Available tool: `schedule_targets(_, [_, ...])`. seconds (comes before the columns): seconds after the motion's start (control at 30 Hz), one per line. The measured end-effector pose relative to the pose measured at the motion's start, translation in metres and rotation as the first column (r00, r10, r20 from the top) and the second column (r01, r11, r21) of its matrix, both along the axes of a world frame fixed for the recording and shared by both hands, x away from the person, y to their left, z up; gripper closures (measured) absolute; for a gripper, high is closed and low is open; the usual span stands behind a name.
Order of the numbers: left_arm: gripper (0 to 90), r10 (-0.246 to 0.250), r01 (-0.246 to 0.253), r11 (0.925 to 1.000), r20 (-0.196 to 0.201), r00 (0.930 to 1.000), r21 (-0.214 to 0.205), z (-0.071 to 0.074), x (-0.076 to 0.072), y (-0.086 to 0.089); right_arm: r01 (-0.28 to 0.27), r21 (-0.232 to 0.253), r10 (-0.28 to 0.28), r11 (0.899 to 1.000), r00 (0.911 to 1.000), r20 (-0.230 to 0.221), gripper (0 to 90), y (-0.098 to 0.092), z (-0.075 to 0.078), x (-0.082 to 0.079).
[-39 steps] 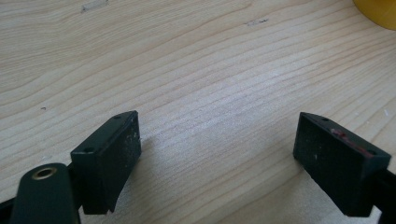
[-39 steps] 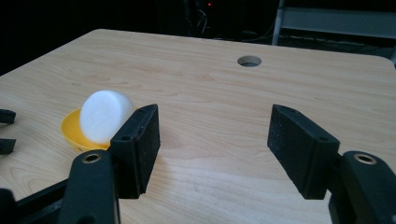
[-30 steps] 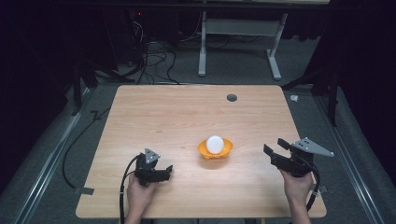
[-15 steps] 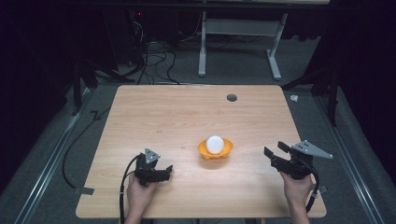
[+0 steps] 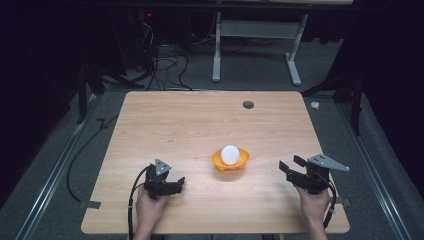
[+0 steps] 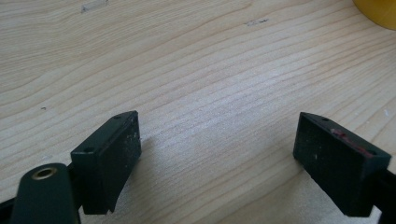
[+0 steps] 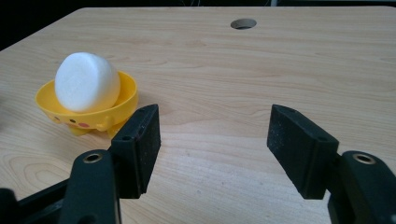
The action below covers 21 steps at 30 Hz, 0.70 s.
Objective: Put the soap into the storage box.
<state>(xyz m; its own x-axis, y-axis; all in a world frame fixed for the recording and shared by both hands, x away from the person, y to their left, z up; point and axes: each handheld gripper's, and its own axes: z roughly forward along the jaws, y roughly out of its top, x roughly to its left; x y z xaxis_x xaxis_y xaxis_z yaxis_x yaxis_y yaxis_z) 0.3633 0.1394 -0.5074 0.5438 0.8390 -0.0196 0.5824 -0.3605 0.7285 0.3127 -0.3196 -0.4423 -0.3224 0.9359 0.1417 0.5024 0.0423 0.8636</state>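
A small yellow bowl (image 5: 230, 160) stands near the middle of the wooden table (image 5: 200, 120), with a white marshmallow-like lump (image 5: 230, 153) in it. In the right gripper view the bowl (image 7: 93, 109) and the white lump (image 7: 86, 81) sit to the left, beyond my jaws. My left gripper (image 5: 177, 183) rests low at the front left, open, with bare wood between its jaws (image 6: 217, 154). My right gripper (image 5: 289, 167) is held at the front right, open and empty (image 7: 212, 149), pointing left toward the bowl.
A round cable hole (image 5: 248, 104) lies near the table's far edge. A strip of the yellow bowl (image 6: 378, 11) shows at the top right of the left gripper view. Behind the table stand a white desk frame (image 5: 255, 45) and floor cables (image 5: 160, 65).
My right gripper has drifted slightly down and toward the front edge. The left gripper and the bowl have stayed put.
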Motion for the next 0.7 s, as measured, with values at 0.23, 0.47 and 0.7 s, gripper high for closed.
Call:
schedule_targets(0.23, [15.5, 0.000, 0.000, 1.0000, 0.000, 1.0000, 0.001, 0.000, 0.000, 0.000, -0.007, 0.002, 0.007, 1.000, 0.9998, -0.018, 35.8, 0.004, -0.008, 0.003])
schedule_targets(0.47, [15.5, 0.000, 0.000, 1.0000, 0.000, 1.0000, 0.000, 0.000, 0.000, 0.000, -0.010, -0.005, 0.010, 1.000, 0.9989, -0.046, 35.8, 0.006, -0.016, 0.006])
schedule_targets(0.7, [15.5, 0.000, 0.000, 1.0000, 0.000, 1.0000, 0.000, 0.000, 0.000, 0.000, -0.019, -0.019, 0.017, 1.000, 0.9976, -0.067, 35.8, 0.012, -0.026, 0.009])
